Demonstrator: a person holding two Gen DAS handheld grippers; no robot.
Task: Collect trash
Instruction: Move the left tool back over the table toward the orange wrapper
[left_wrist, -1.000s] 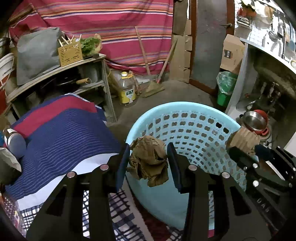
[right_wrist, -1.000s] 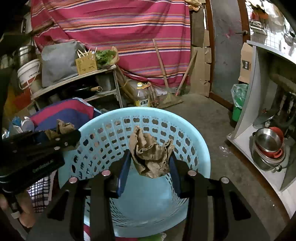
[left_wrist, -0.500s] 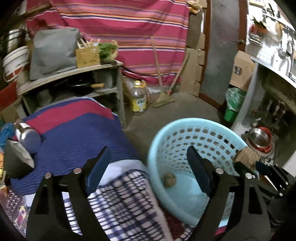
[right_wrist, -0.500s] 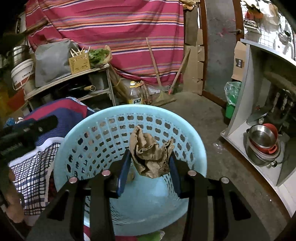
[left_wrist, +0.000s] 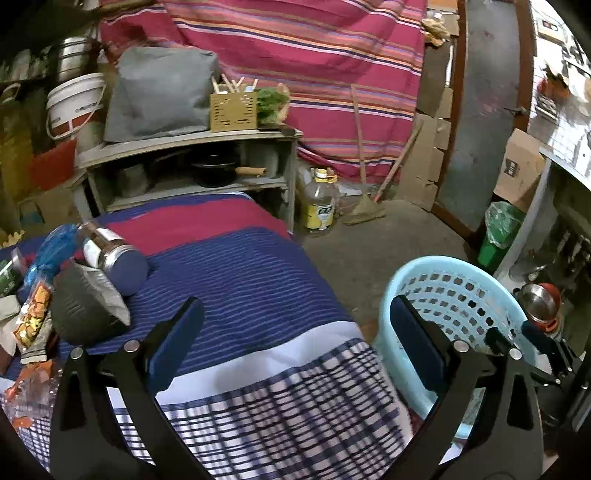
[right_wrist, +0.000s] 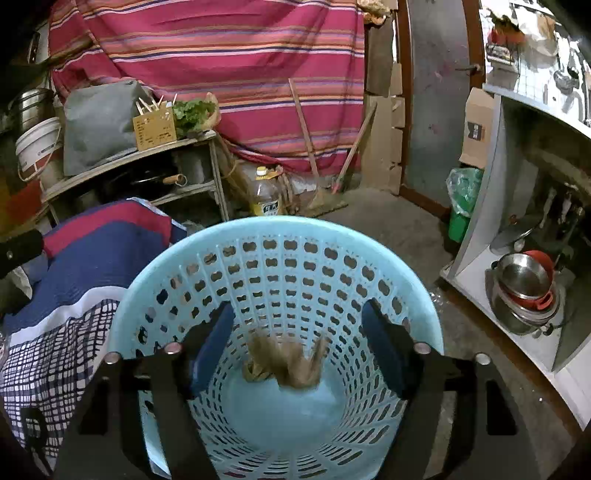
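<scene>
My right gripper (right_wrist: 297, 314) hangs over the light blue basket (right_wrist: 424, 325), its jaws opening. A crumpled brown paper (right_wrist: 291, 365) is blurred in mid-fall below the blue pads, free of them. A second brown wad (right_wrist: 253, 371) lies on the basket floor. My left gripper (left_wrist: 295, 314) is above the blue striped cloth (left_wrist: 240, 280), jaws still opening and very wide, nothing between them. The basket (left_wrist: 454, 291) stands to its right. Snack wrappers (left_wrist: 31, 325) and a grey pouch (left_wrist: 85, 306) lie at the cloth's left end.
A metal-lidded jar (left_wrist: 114, 258) lies by the wrappers. Behind stand a shelf (left_wrist: 184, 140) with pans, an oil bottle (left_wrist: 319, 206) and a broom on the concrete floor. A green-bagged bin (right_wrist: 461, 206) and stacked metal bowls (right_wrist: 524, 280) sit right of the basket.
The left gripper opened, dropped its brown paper into the basket and swung left over the cloth. The right gripper opened and its paper is falling into the basket.
</scene>
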